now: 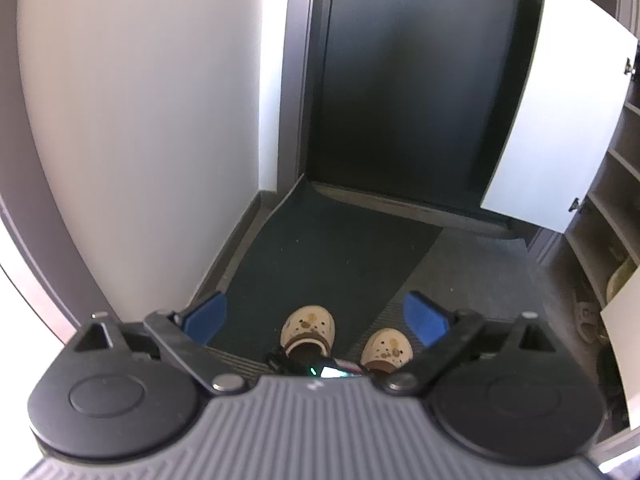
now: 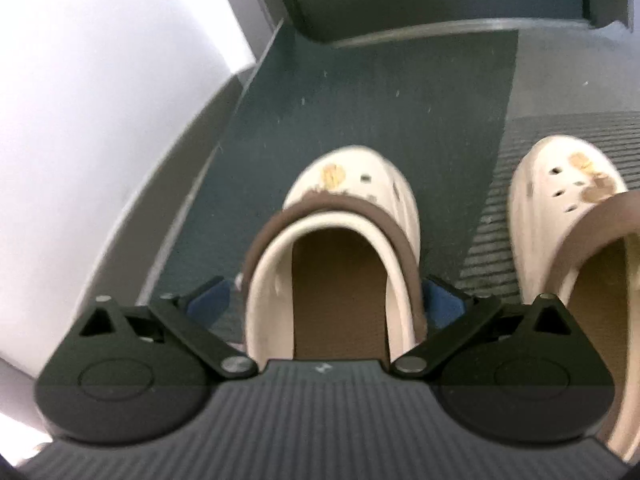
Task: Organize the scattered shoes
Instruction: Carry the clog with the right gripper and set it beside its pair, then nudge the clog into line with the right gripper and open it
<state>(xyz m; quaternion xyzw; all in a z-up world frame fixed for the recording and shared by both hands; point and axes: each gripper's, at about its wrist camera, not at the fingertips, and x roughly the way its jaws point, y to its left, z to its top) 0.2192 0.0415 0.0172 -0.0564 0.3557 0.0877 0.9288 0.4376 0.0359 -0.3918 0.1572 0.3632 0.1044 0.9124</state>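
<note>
Two cream clogs with brown straps stand side by side on the floor mats, toes pointing towards the dark door. My right gripper (image 2: pixel 326 300) is open and low, its blue pads (image 2: pixel 210 300) on either side of the left clog (image 2: pixel 336 248) near the heel; contact cannot be made out. The right clog (image 2: pixel 572 208) stands apart on the ribbed mat. My left gripper (image 1: pixel 316 316) hangs open and empty high above both the left clog (image 1: pixel 308 326) and the right clog (image 1: pixel 386 346).
An open shoe cabinet (image 1: pixel 616 208) with a white door (image 1: pixel 560 112) stands at the right. A yellowish shoe (image 1: pixel 620 276) sits on a low shelf, and pale sandals (image 1: pixel 588 316) lie on the floor by it. White wall at left, dark door (image 1: pixel 400 80) ahead.
</note>
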